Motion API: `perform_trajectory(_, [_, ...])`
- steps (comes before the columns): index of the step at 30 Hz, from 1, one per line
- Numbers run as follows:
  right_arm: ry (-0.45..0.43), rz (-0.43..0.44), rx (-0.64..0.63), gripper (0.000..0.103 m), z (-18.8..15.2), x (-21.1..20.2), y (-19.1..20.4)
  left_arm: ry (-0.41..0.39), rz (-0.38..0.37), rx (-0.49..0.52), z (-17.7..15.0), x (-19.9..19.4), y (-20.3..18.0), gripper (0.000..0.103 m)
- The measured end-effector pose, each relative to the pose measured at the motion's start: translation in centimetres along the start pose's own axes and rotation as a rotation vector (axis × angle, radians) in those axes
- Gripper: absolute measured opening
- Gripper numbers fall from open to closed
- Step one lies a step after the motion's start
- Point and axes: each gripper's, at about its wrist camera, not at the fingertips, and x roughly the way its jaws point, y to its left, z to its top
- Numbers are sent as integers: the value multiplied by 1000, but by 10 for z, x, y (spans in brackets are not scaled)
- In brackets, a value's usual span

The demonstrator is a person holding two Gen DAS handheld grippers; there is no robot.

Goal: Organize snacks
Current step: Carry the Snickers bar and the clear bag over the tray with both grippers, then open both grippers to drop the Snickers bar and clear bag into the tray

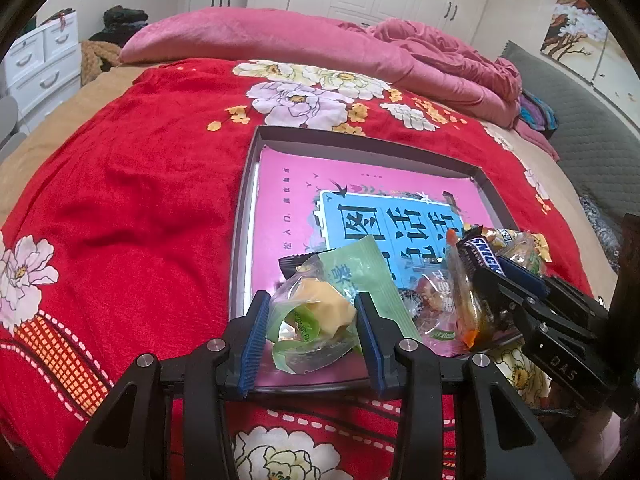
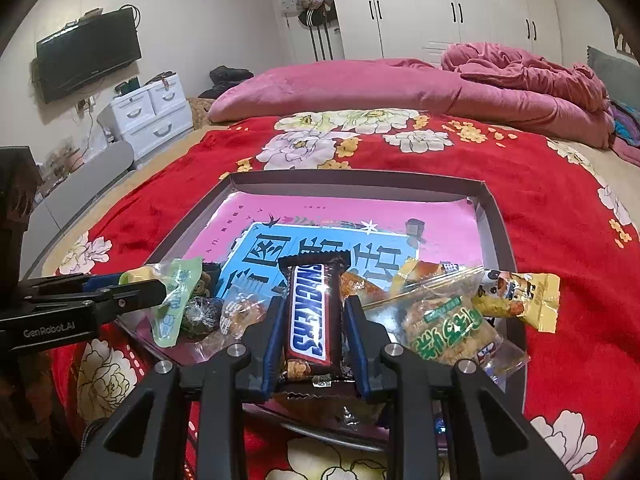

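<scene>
A shallow grey tray (image 1: 360,136) lined with a pink and blue printed sheet lies on the red floral blanket (image 1: 132,200). Several wrapped snacks are piled at its near edge. My left gripper (image 1: 312,296) is shut on a pastry in a green and clear wrapper (image 1: 320,312), held just over the tray's near rim. From the right wrist view, this gripper (image 2: 156,284) reaches in from the left with the green wrapper (image 2: 176,292). My right gripper (image 2: 315,300) straddles a Snickers bar (image 2: 310,312) lying on the pile, with a narrow gap beside its right pad. The Snickers bar (image 1: 482,258) also shows in the left wrist view.
A clear bag of green-labelled crackers (image 2: 448,328) and a yellow packet (image 2: 520,296) lie at the tray's right near corner. A pink quilt (image 2: 400,84) is heaped across the far side of the bed. White drawers (image 2: 152,116) and a wall-mounted TV (image 2: 88,54) stand to the left.
</scene>
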Motion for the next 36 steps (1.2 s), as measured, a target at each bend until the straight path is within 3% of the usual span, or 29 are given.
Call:
perform_trajectory(2, [-3,6,5,40,0,-2,0,0,1,1,0,0,0,45])
perform_trajectory(18, [-42,37,32,49,5,-25,-6,12,13,-5,1,0,1,47])
perform_trajectory(36, [-70,47,17,51,5,-40,-4,17,24,-7,2,-2,1,65])
